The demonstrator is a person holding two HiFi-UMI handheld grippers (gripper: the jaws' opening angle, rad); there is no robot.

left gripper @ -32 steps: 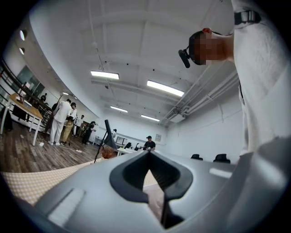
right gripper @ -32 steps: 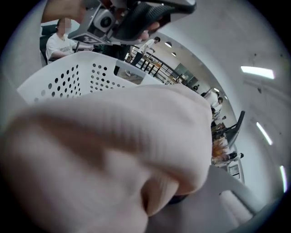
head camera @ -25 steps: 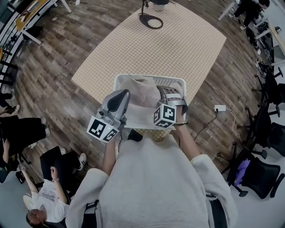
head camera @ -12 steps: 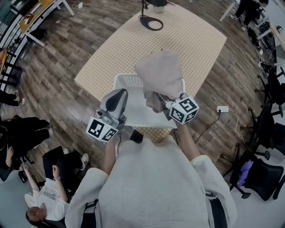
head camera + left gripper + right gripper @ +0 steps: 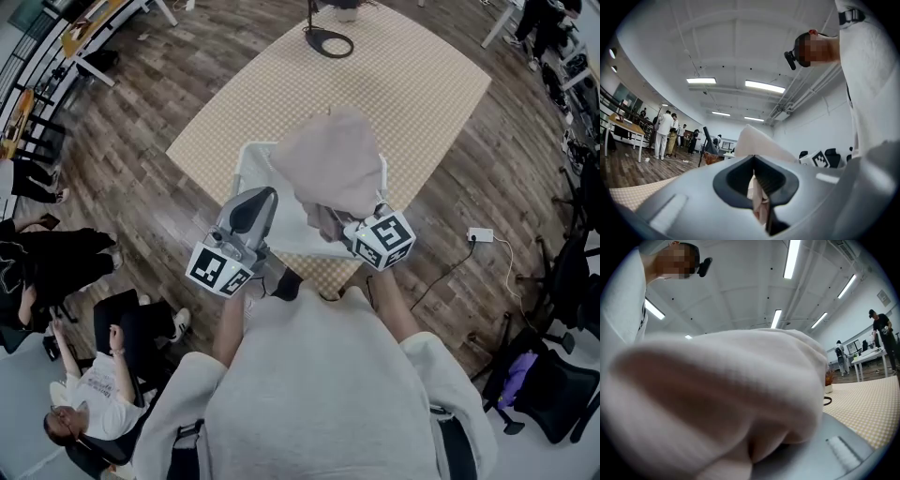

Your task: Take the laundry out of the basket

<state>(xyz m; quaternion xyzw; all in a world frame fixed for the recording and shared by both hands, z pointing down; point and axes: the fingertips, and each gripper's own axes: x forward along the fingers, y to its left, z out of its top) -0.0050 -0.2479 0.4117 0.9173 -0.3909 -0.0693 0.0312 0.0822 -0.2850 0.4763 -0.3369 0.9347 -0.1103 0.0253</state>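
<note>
**Handling.** We judged the garment [image 5: 328,159] to be light, soft and limp. It would sag and fold around any hold rather than keep its shape, and its waffle-like weave (plain in the right gripper view) should give the jaws good friction. We advised taking it at a bunched fold, not at a single thin edge, so that it would not slide free. A trailing part could snag on the basket [image 5: 246,180] rim.

**Position.** The garment hung directly above the basket, domed at the top and gathered to a narrow bunch at its near-right corner. The right gripper [image 5: 345,225], just over the basket's near-right rim, had its jaws pinching that bunch, and the cloth covered its view almost entirely. The left gripper [image 5: 262,195], beside the basket's near-left wall, had its jaws drawn together to a thin slit and appeared to hold nothing.

**Materials.**
- Garment: pale beige knit, matte.
- Basket: white plastic, rectangular, perforated walls, with pale cloth inside.
- Mat [image 5: 375,84] under the basket: beige, fine check, flat on the wood-plank floor [image 5: 141,112].
</note>
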